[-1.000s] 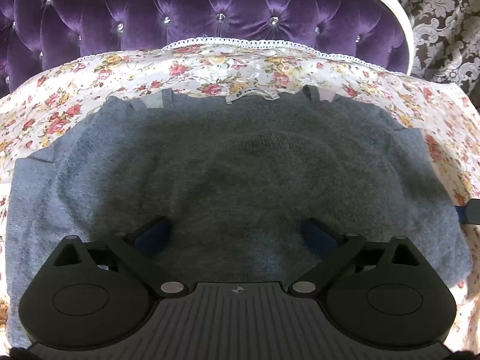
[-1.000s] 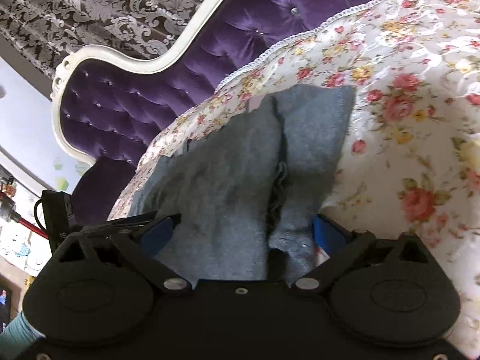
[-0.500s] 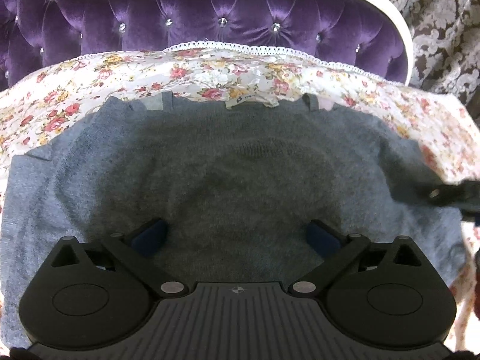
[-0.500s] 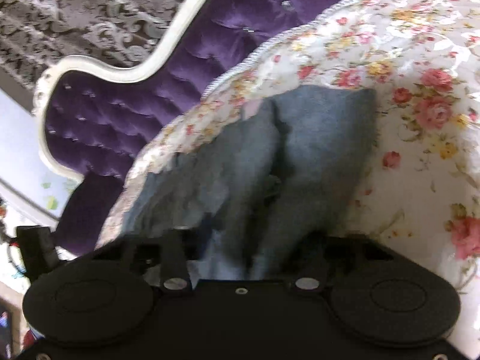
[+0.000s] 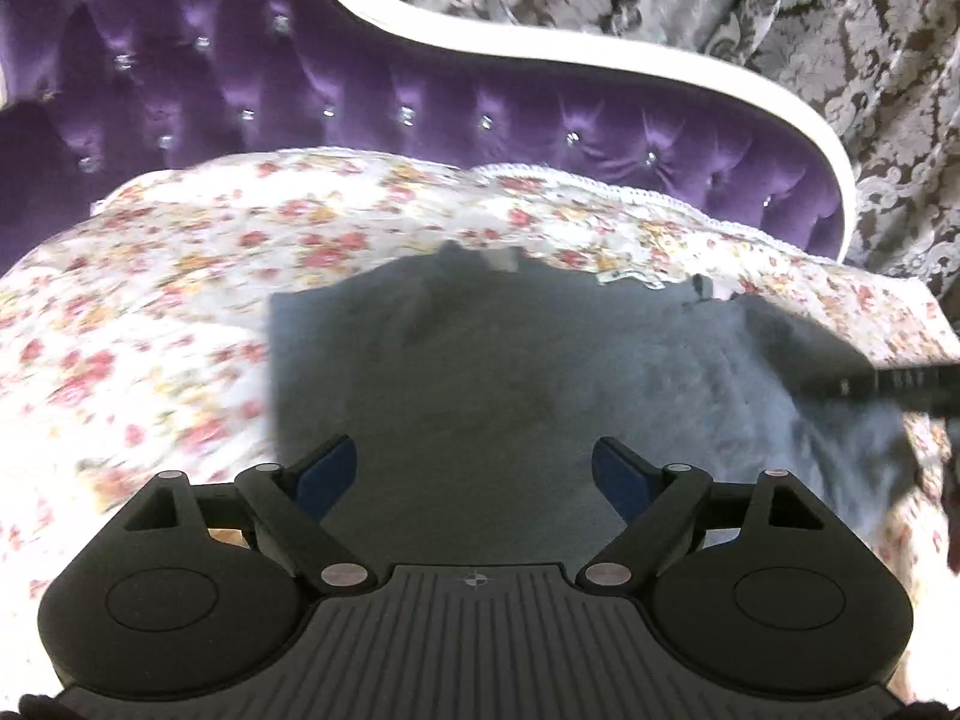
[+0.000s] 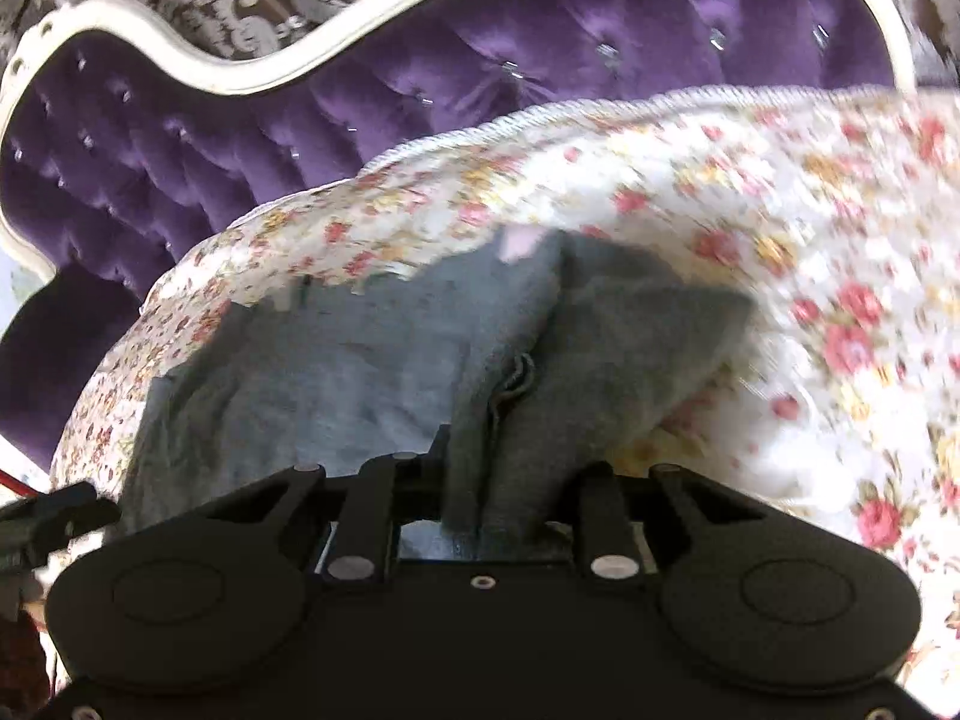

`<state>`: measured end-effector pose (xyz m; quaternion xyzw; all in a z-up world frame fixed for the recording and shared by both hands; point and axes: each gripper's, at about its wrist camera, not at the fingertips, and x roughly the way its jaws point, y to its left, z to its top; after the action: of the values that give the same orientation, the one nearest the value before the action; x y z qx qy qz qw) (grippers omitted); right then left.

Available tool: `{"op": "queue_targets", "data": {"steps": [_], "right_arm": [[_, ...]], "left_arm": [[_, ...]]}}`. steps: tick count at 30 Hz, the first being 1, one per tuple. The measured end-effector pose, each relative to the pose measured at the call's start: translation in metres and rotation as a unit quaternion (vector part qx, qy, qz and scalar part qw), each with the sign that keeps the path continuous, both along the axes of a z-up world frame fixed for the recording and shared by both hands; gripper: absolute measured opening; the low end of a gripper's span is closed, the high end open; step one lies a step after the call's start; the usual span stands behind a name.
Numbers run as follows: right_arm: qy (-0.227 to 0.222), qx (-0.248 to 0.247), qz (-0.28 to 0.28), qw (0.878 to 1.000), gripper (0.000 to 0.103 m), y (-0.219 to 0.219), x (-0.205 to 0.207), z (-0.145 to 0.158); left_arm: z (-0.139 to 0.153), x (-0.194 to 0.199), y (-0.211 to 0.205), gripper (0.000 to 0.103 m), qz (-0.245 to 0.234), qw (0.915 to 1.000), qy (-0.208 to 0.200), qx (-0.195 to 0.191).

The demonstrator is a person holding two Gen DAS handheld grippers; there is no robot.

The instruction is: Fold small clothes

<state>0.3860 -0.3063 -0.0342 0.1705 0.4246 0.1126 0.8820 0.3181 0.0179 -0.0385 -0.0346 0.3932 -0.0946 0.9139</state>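
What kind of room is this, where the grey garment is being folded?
Most likely a bedroom. The grey garment lies on a floral bedspread that runs up to a tufted purple velvet headboard with a white curved frame, and patterned damask fabric or wallpaper hangs behind it.

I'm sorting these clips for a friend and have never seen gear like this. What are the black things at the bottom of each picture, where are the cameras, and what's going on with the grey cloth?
The black shapes are two hand-held grippers, each with two fingers; a person holds one in each hand. A wide-angle camera sits on each, looking forward along its fingers, so you get one picture per hand.

In the left hand's view, the left gripper is open, its blue-padded fingers spread above a grey knitted sweater. The sweater lies on a floral bedspread before a purple tufted headboard.

In the right hand's view, the right gripper has closed on a bunched edge of the sweater. Both pictures are somewhat blurred.
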Motion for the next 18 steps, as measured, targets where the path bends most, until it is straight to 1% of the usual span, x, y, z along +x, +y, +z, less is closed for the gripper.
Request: {"op": "queue_targets", "data": {"steps": [4,6,9,12,14,18], "right_arm": [[-0.021,-0.018,0.034,0.999,0.030,0.040,0.006,0.034],[-0.031,-0.021,0.059,0.998,0.030,0.068,0.011,0.049],[-0.039,-0.031,0.094,0.994,0.029,0.115,0.021,0.061],[-0.038,-0.039,0.127,0.990,0.028,0.165,0.030,0.061],[-0.032,-0.050,0.147,0.987,0.028,0.198,0.036,0.054],[-0.013,-0.103,0.174,0.979,0.029,0.252,0.044,0.031]], "left_arm": [[-0.004,-0.022,0.038,0.086,0.011,0.9992,0.005,-0.039],[-0.007,-0.029,0.052,0.086,0.018,0.9988,0.008,-0.045],[-0.011,-0.039,0.067,0.086,0.029,0.9985,0.005,-0.047],[-0.016,-0.046,0.082,0.086,0.035,0.9977,0.009,-0.058],[-0.020,-0.049,0.091,0.086,0.040,0.9970,0.012,-0.064],[-0.030,-0.057,0.107,0.086,0.051,0.9958,0.022,-0.073]]}}
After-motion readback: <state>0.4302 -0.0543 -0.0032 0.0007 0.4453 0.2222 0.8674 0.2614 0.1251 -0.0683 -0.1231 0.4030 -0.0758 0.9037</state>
